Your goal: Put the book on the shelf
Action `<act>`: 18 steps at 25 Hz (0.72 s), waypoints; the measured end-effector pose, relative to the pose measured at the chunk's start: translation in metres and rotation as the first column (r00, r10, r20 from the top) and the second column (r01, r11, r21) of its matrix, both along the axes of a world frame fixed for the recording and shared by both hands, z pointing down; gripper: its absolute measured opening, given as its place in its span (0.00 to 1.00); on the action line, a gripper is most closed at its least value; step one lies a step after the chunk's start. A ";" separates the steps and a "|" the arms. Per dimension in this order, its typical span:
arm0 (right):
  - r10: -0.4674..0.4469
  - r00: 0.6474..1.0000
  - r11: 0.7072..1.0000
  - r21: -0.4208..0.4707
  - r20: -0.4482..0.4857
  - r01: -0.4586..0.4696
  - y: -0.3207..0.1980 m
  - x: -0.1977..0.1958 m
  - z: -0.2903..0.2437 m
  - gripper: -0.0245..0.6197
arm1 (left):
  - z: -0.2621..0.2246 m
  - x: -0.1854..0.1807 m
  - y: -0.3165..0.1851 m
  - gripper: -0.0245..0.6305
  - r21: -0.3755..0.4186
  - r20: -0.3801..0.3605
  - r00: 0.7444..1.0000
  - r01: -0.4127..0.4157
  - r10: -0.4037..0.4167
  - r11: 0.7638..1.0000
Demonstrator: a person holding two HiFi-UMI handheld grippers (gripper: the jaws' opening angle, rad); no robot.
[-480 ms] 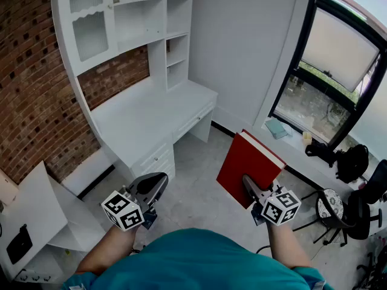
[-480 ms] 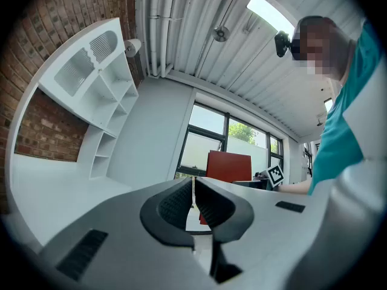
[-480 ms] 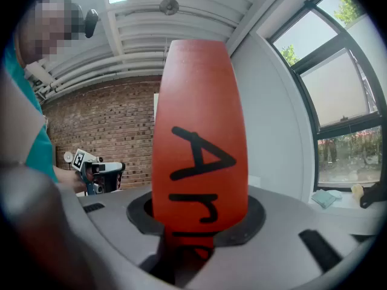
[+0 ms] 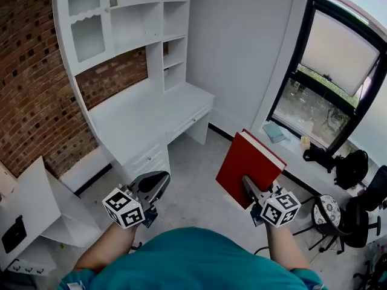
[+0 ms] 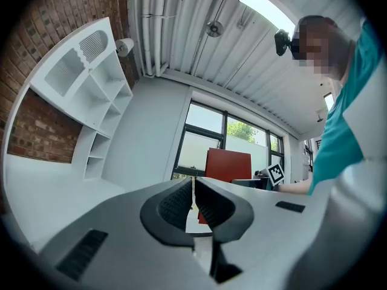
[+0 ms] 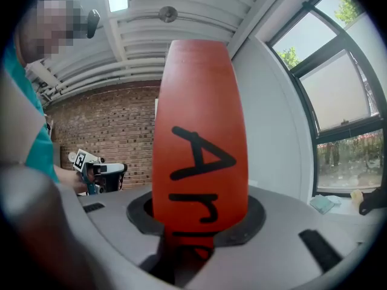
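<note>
A thick red book [image 4: 249, 167] with black lettering on its spine [image 6: 199, 144] stands up from my right gripper [image 4: 253, 190], whose jaws are shut on its lower end. It hangs in the air above the floor, right of the white desk. In the left gripper view the red book [image 5: 228, 165] shows beyond my left gripper [image 5: 193, 204], whose jaws are shut with nothing between them. My left gripper [image 4: 149, 193] is held low at the left, over the floor. The white shelf unit [image 4: 136, 23] rises behind the desk at the upper left.
A white desk [image 4: 142, 116] with drawers stands against the brick wall [image 4: 30, 89]. Another white unit [image 4: 30, 216] is at the lower left. On the right are a window [image 4: 338, 65], a sill with small items, and a stool with dark bags [image 4: 344, 162].
The view has shifted slightly; the desk and shelf sit a little further left and up. Both grippers and the book keep their places.
</note>
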State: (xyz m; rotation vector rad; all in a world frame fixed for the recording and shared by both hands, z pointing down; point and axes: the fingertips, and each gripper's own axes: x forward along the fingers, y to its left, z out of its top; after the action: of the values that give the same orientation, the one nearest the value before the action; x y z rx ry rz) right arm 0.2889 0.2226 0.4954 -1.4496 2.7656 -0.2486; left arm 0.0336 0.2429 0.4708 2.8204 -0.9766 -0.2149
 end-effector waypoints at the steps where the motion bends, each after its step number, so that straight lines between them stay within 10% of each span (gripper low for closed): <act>1: -0.002 1.000 1.000 0.004 0.000 0.002 0.002 0.005 0.000 0.30 | 0.000 0.006 0.002 0.08 0.000 0.000 1.000 0.002 -0.002 1.000; 18: -0.051 0.997 0.999 0.008 0.051 0.051 0.003 0.049 0.007 0.30 | 0.001 0.056 0.005 0.08 -0.009 0.031 0.999 0.034 -0.033 0.999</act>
State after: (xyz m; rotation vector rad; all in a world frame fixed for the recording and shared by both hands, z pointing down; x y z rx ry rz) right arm 0.3379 0.2257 0.5020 -1.3530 2.7630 -0.2729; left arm 0.0897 0.2476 0.4719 2.8087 -1.0292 -0.1701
